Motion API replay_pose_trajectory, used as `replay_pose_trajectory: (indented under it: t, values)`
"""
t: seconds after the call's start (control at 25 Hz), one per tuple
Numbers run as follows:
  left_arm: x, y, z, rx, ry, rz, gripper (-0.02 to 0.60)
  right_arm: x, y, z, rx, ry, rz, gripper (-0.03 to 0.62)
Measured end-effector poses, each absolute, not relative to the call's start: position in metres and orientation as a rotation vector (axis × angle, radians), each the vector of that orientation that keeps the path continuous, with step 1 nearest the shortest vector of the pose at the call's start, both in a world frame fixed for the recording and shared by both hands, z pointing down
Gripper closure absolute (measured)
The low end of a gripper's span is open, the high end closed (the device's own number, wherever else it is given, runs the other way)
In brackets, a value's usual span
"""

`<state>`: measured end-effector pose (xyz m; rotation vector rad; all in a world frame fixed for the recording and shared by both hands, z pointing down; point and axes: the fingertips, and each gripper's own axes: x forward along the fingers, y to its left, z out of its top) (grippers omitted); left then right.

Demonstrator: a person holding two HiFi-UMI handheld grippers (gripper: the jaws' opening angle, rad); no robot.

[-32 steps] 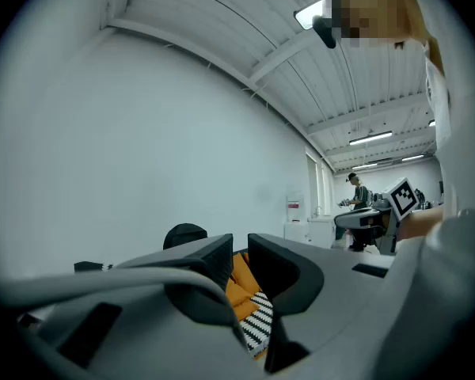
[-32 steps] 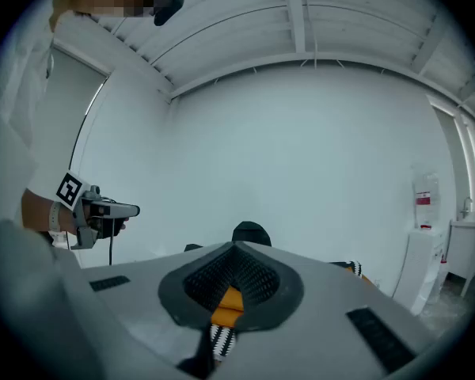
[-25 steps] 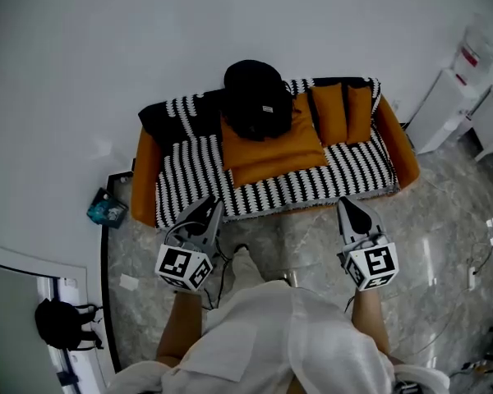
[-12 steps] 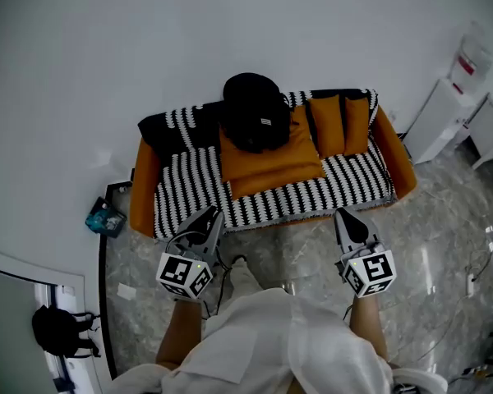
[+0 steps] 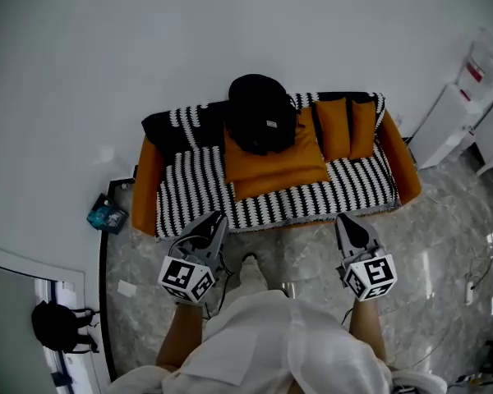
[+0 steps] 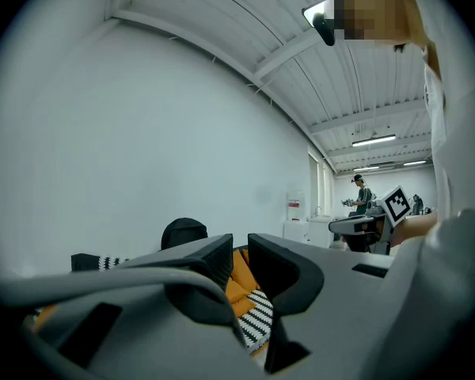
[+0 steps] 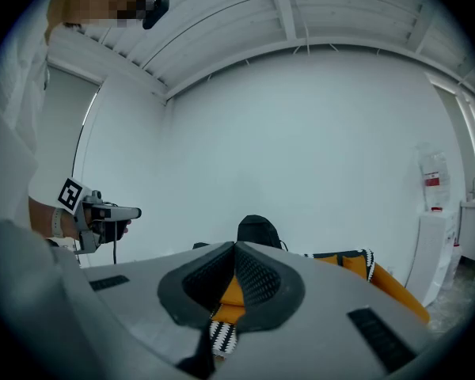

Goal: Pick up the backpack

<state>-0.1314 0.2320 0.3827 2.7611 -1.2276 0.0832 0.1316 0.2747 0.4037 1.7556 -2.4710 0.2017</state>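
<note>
Backpack (image 5: 261, 113) sits propped on the orange cushion (image 5: 279, 161) at the sofa's (image 5: 189, 197) back edge, not reached yet. Left gripper (image 5: 217, 219) and right gripper (image 5: 343, 220) hover off the front edge, both closed on nothing — probably just carried that way for the approach.

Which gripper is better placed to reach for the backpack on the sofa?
Probably the right gripper: the backpack sits straight ahead over its shut jaws, but left of the left gripper's. Both are empty.

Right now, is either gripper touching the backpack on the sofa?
No, the left gripper and right gripper both hover over the floor, short of the backpack.
</note>
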Motion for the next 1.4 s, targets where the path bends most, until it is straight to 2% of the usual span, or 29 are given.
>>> replay_pose_trajectory:
  t: [0.88,1.4]
  values:
    - [-0.148,0.036,0.393,2.733,-1.172,0.008,0.506,0.096,0.085,0.405,1.63,-2.416,0.144,0.574]
    - [-0.17,-0.027,0.408,2.702,-1.141,0.003,0.506,0.074,0.019,0.42,1.605,-2.382,0.187,0.574]
